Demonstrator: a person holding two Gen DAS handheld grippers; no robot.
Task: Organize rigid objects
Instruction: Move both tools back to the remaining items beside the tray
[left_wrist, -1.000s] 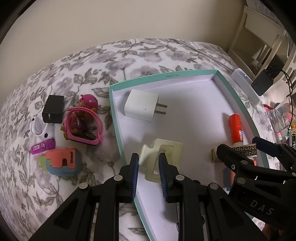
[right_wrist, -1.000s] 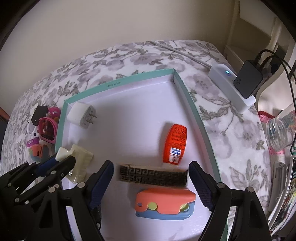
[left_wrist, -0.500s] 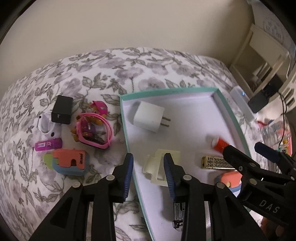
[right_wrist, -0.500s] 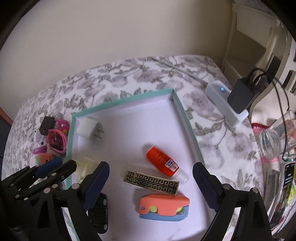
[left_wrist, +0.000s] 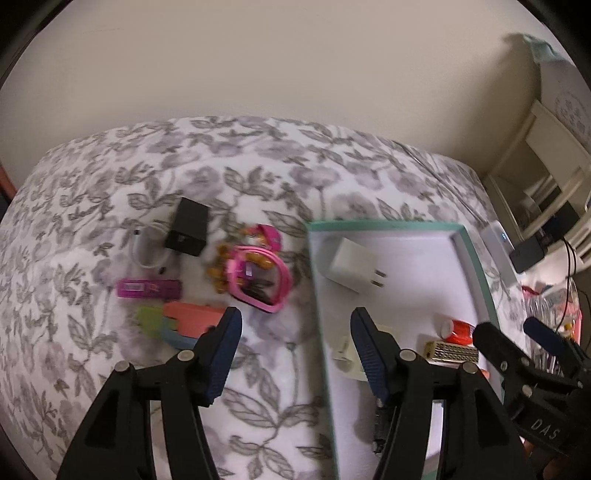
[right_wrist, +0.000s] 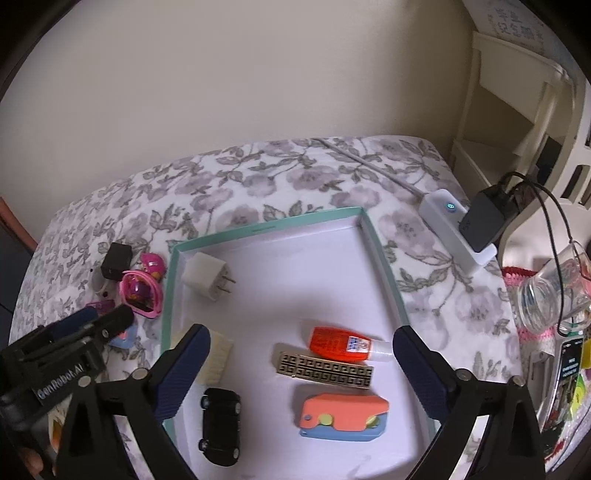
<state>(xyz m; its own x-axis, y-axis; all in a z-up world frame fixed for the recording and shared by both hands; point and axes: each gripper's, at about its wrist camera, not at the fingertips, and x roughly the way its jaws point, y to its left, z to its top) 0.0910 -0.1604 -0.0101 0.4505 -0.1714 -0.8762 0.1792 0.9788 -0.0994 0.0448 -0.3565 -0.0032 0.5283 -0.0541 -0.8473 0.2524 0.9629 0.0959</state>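
On the flowery bed cover (right_wrist: 295, 173): a flat teal tray (right_wrist: 384, 273) with a white floor, and small things lying in it and beside it.
Left gripper (left_wrist: 295, 332): its jaws are wide apart and hold nothing. It hangs over the left wall of the tray, one finger over the cover and one over the tray.
Right gripper (right_wrist: 301, 347): its jaws are spread very wide and it grips nothing. It hangs over the near part of the tray.
In the tray, far left: a white plug block (right_wrist: 205, 277) with its prongs pointing right.
In the tray, near left: a cream block (right_wrist: 216, 356) by the left wall, and a black toy car (right_wrist: 219, 424) nearer still.
In the tray, middle: an orange bottle (right_wrist: 338, 343) lying on its side, with a gold patterned bar (right_wrist: 325, 369) just in front of it.
In the tray, near: a coral and blue toy (right_wrist: 343, 417), close to the gold bar.
Left of the tray, on the cover: a black box (left_wrist: 186, 227), a white cord (left_wrist: 142, 249), a pink watch (left_wrist: 264, 278), a purple stick (left_wrist: 147, 288) and another coral and blue toy (left_wrist: 184, 323).
Right of the tray: a white power strip (right_wrist: 456, 229) with a black charger (right_wrist: 485, 219) plugged in.
Far right: a clear glass (right_wrist: 552, 295).
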